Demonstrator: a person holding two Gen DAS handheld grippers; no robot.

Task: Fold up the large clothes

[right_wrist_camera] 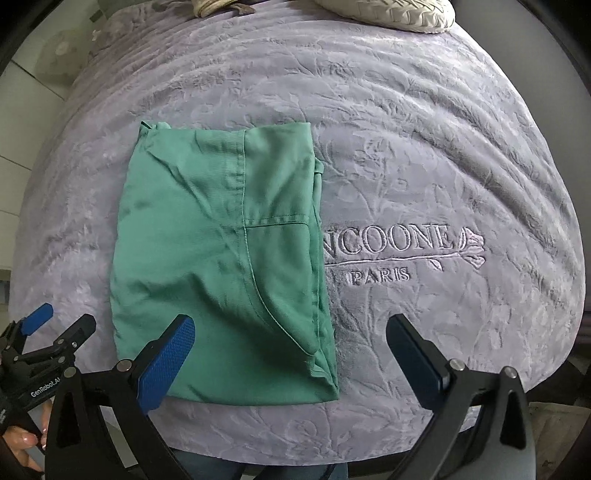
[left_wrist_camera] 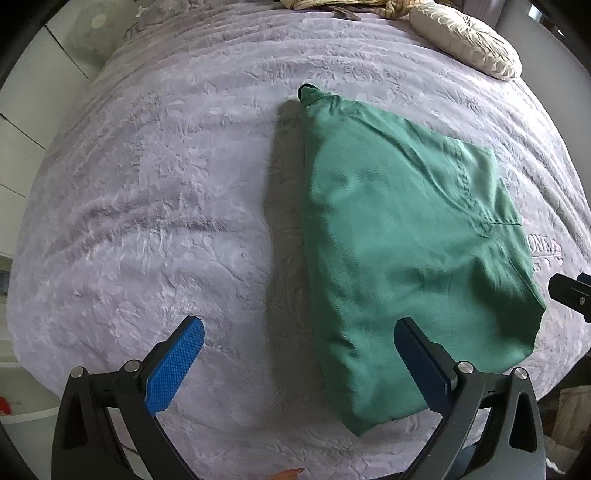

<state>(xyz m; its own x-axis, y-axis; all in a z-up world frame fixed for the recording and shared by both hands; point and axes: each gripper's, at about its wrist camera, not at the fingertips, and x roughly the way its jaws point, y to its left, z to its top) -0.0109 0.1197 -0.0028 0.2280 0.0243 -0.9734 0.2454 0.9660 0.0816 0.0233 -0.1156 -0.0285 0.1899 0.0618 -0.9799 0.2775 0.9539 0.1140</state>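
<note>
A green garment (left_wrist_camera: 402, 236) lies folded into a long flat rectangle on the lilac bedspread (left_wrist_camera: 155, 192). In the right wrist view the garment (right_wrist_camera: 221, 258) shows a pocket seam and stacked layers at its right edge. My left gripper (left_wrist_camera: 299, 332) is open and empty, hovering above the garment's near left corner. My right gripper (right_wrist_camera: 290, 328) is open and empty above the garment's near right corner. The left gripper also shows at the left edge of the right wrist view (right_wrist_camera: 55, 325).
A cream round cushion (left_wrist_camera: 465, 40) and a striped cloth (left_wrist_camera: 332, 4) lie at the far end of the bed. Embroidered lettering (right_wrist_camera: 399, 251) lies right of the garment. The bed's near edge (right_wrist_camera: 295, 432) is just under the grippers. A white wall and fan are at the left.
</note>
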